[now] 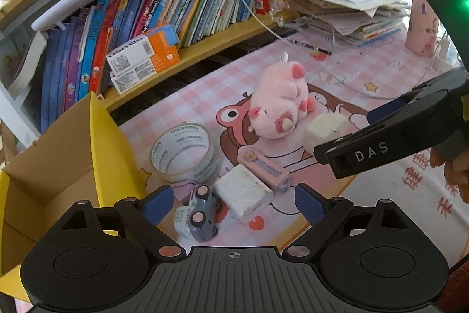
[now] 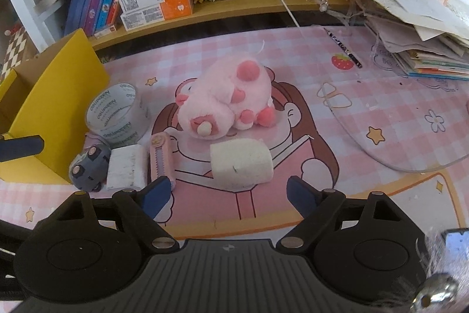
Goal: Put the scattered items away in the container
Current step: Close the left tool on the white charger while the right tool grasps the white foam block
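Note:
A yellow cardboard box (image 1: 114, 154) stands open at the left, also in the right wrist view (image 2: 58, 96). On the pink mat lie a pink plush pig (image 1: 281, 101) (image 2: 225, 101), a tape roll (image 1: 184, 151) (image 2: 117, 113), a grey toy car (image 1: 202, 210) (image 2: 89, 166), a white charger block (image 1: 243, 195) (image 2: 127, 166), a pink utility knife (image 1: 263, 169) (image 2: 161, 157) and a white foam cylinder (image 1: 325, 131) (image 2: 241, 163). My left gripper (image 1: 234, 201) is open above the car and charger. My right gripper (image 2: 228, 195) is open just before the foam cylinder; it also shows in the left wrist view (image 1: 351, 148).
A wooden shelf (image 2: 234, 8) full of books runs along the back, with orange and white cartons (image 2: 158, 2) on it. A stack of papers (image 2: 425, 28) sits at the back right, a black pen (image 2: 343, 47) and a clear plastic sheet (image 2: 395, 143) on the mat.

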`<action>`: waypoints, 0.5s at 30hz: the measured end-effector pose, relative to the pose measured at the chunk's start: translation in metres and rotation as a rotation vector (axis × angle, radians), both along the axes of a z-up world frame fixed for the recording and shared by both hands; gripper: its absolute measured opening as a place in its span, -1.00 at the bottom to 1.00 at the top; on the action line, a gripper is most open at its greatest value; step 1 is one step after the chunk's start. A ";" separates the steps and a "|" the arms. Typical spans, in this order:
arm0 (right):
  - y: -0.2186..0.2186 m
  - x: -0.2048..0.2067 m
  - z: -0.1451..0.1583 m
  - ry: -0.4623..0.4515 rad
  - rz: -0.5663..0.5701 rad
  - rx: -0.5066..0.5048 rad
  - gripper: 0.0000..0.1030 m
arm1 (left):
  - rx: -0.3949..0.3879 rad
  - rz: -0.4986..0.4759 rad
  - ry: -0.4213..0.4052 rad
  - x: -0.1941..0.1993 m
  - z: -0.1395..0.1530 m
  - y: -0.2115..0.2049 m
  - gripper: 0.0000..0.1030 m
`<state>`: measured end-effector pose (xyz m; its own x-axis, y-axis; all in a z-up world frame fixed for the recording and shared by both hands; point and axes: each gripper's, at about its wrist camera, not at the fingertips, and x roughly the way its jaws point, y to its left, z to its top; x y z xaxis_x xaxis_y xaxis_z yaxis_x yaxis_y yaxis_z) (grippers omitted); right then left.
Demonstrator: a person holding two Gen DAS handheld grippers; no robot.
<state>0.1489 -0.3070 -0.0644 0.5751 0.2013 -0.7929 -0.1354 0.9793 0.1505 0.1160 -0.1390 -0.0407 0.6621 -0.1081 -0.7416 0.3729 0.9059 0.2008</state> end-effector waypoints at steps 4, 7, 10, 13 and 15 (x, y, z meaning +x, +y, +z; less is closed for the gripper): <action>0.002 0.010 -0.006 0.009 0.010 -0.008 0.62 | 0.020 -0.001 0.008 0.006 -0.006 -0.002 0.78; 0.002 0.016 -0.010 0.017 0.017 -0.016 0.60 | 0.024 0.005 0.017 0.010 -0.010 -0.002 0.78; 0.003 0.022 -0.015 0.027 0.020 -0.029 0.53 | 0.025 0.004 0.022 0.013 -0.013 -0.003 0.76; 0.002 0.026 -0.020 0.037 0.020 -0.037 0.44 | 0.025 -0.005 0.033 0.015 -0.016 -0.005 0.62; 0.001 0.027 -0.022 0.043 0.020 -0.040 0.29 | 0.021 -0.012 0.045 0.016 -0.018 -0.006 0.52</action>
<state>0.1759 -0.3057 -0.0864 0.5365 0.1801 -0.8245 -0.1488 0.9818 0.1176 0.1320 -0.1453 -0.0587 0.6266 -0.1002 -0.7728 0.3932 0.8969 0.2025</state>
